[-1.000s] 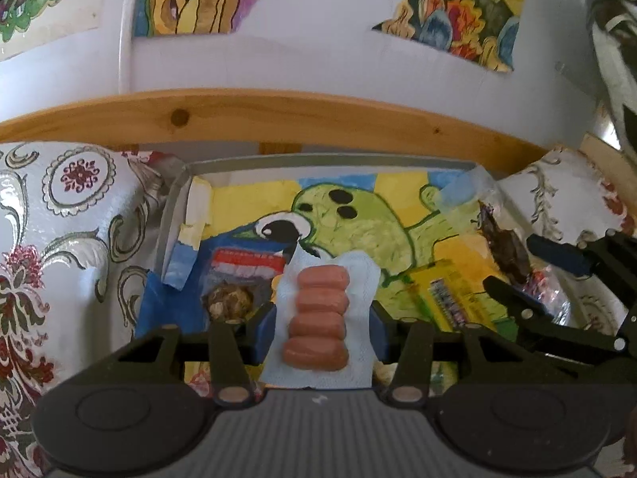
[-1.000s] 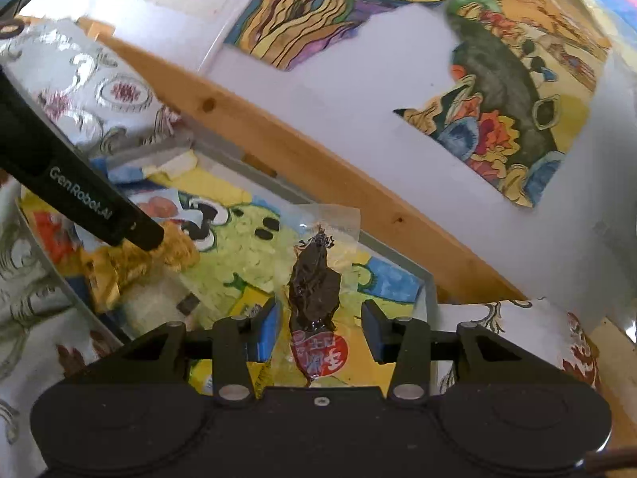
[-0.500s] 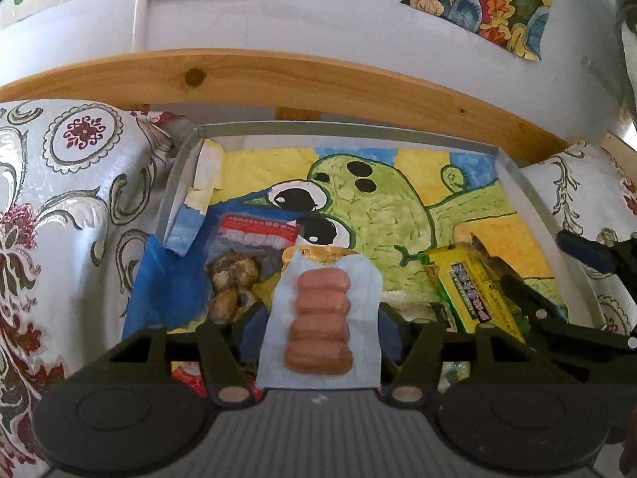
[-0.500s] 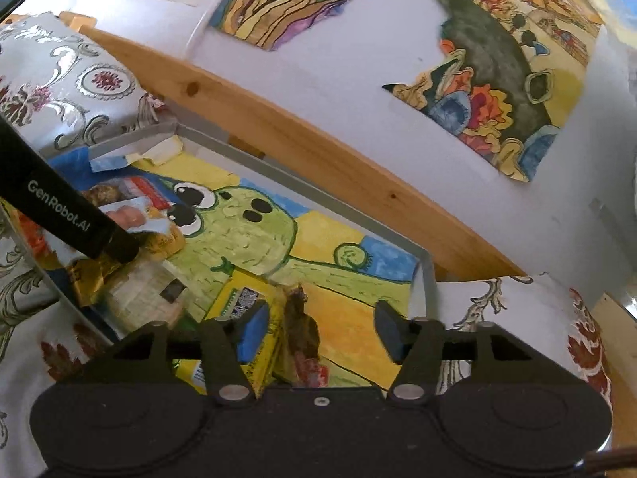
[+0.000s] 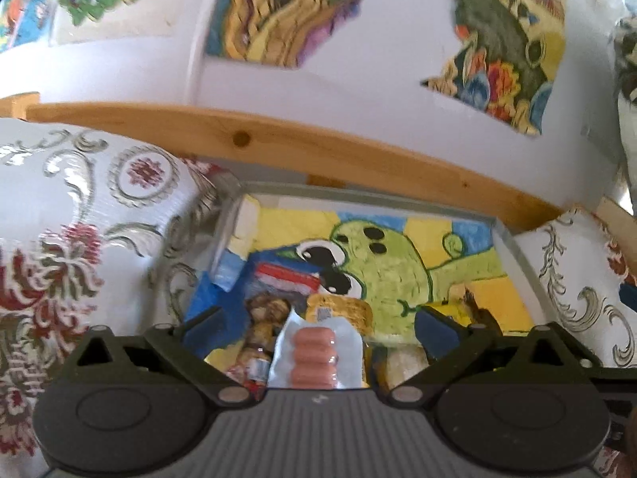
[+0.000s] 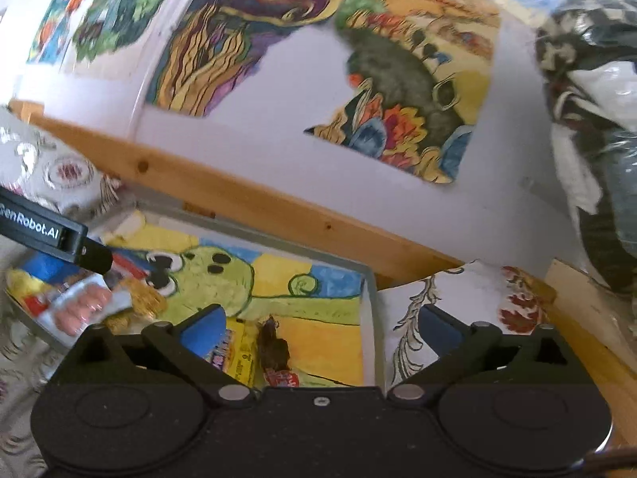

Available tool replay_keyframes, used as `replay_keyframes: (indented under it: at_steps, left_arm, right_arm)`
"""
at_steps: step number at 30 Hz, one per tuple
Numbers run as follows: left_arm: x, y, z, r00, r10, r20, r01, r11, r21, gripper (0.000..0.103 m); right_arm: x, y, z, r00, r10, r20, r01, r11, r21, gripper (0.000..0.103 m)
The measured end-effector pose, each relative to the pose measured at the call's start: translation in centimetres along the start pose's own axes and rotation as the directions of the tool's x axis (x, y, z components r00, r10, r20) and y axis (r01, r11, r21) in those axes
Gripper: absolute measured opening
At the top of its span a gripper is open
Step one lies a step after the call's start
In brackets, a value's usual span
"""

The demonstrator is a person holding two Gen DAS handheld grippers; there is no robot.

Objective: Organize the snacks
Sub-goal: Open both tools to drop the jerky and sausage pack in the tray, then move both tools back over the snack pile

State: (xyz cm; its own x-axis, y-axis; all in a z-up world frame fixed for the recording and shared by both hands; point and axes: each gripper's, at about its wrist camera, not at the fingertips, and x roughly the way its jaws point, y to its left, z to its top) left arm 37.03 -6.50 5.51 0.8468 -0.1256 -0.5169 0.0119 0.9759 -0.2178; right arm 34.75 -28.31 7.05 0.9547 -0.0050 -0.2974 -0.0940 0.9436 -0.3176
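Note:
A clear pack of pink sausages (image 5: 314, 354) lies loose at the near side of the grey tray (image 5: 358, 196), on its green cartoon lining. My left gripper (image 5: 318, 328) stands wide open around and above it, touching nothing. In the right wrist view a dark brown snack in a clear packet (image 6: 272, 348) rests in the tray (image 6: 371, 290) beside a yellow pack (image 6: 235, 354). Over them my right gripper (image 6: 320, 328) is wide open and holds nothing. The sausage pack (image 6: 83, 306) shows there too, under the left gripper's black finger (image 6: 59, 235).
More snacks sit in the tray: a brownish nut pack (image 5: 262, 318), a golden packet (image 5: 338, 310) and a yellow pack (image 5: 446, 310). Patterned cloth (image 5: 79, 239) flanks the tray, with a wooden rail (image 5: 318, 147) and a painted wall behind.
Both grippers have opened wide. The sausage pack and the dark snack packet were let go and now lie in the tray. Both views have tilted up and drawn back.

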Motion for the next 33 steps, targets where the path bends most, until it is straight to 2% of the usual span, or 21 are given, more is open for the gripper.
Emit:
replay_keyframes:
  at_steps: [8, 13, 18, 22, 33]
  left_arm:
    - [-5.9, 1.7, -1.9, 0.995, 0.022, 0.102, -0.022, 1.0, -0.007, 0.102]
    - [-9.6, 2.9, -4.4, 0.991, 0.047, 0.127, -0.043, 0.999, -0.033, 0.102]
    - [-13.0, 3.8, -6.2, 0.987, 0.063, 0.15, -0.062, 0.998, -0.013, 0.103]
    - [-15.3, 4.5, -7.4, 0.983, 0.086, 0.16, -0.087, 0.996, 0.001, 0.103]
    - [-19.3, 6.9, -10.8, 0.982, 0.141, 0.129, -0.147, 0.988, 0.038, 0.103]
  right_arm:
    - [-5.8, 0.0, 0.4, 1.0, -0.004, 0.028, 0.002, 0.995, 0.097, 0.102]
    - [-9.2, 0.8, 0.0, 1.0, 0.012, 0.021, -0.015, 0.99, 0.137, 0.102]
    - [-12.7, 2.2, -0.4, 0.999, 0.03, 0.042, -0.036, 0.989, 0.142, 0.102]
    - [-15.0, 3.6, -0.7, 0.997, 0.054, 0.053, -0.061, 0.989, 0.137, 0.102]
    - [-20.4, 6.9, -2.7, 0.989, 0.139, 0.054, -0.145, 0.982, 0.122, 0.102]
